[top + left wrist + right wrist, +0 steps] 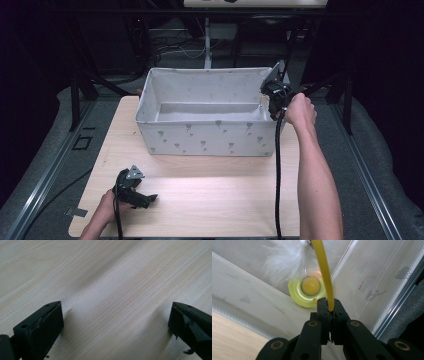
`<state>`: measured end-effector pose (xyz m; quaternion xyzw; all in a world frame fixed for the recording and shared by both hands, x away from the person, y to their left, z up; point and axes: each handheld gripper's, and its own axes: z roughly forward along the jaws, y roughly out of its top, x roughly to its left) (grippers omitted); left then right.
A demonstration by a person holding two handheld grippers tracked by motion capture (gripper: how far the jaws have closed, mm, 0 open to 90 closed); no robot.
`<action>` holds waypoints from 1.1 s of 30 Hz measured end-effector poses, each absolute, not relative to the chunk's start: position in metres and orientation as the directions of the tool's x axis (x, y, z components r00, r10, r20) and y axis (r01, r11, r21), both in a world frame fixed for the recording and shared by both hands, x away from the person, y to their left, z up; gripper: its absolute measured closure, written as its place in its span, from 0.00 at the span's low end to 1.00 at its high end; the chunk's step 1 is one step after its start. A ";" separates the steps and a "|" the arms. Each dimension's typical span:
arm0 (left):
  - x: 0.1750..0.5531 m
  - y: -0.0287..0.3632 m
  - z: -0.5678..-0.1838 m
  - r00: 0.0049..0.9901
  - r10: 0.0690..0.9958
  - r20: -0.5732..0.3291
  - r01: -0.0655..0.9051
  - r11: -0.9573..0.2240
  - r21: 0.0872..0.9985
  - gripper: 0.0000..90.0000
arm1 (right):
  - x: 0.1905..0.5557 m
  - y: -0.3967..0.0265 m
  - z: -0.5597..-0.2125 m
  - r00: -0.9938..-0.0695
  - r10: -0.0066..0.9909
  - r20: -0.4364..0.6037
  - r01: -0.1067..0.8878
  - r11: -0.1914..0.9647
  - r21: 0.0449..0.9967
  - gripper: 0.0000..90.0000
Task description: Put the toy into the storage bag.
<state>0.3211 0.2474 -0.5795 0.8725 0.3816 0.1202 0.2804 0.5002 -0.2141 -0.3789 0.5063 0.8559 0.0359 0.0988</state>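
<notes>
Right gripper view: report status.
Right gripper shut on yellow wand, over fabric bin. Left gripper open on table. Nothing in the way.

no readable txt, labels, brands or nos. anywhere, fabric bin has small grey motifs, not lettering

Black tongs with brass-ringed screws, black trailing cable, bare forearms

one fabric bin, one yellow wand toy, two tongs
</notes>
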 end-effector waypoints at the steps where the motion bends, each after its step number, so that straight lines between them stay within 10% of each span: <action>1: 0.321 0.247 -0.579 0.680 0.733 -0.004 0.598 -0.552 0.581 0.00 | 0.500 -0.214 -0.379 -0.466 0.875 -0.131 0.859 0.483 0.169 0.97; 33: 0.321 0.247 -0.580 0.676 0.737 -0.002 0.599 -0.547 0.584 0.00 | 0.441 -0.198 -0.299 -0.539 0.841 -0.050 0.767 0.514 0.384 0.17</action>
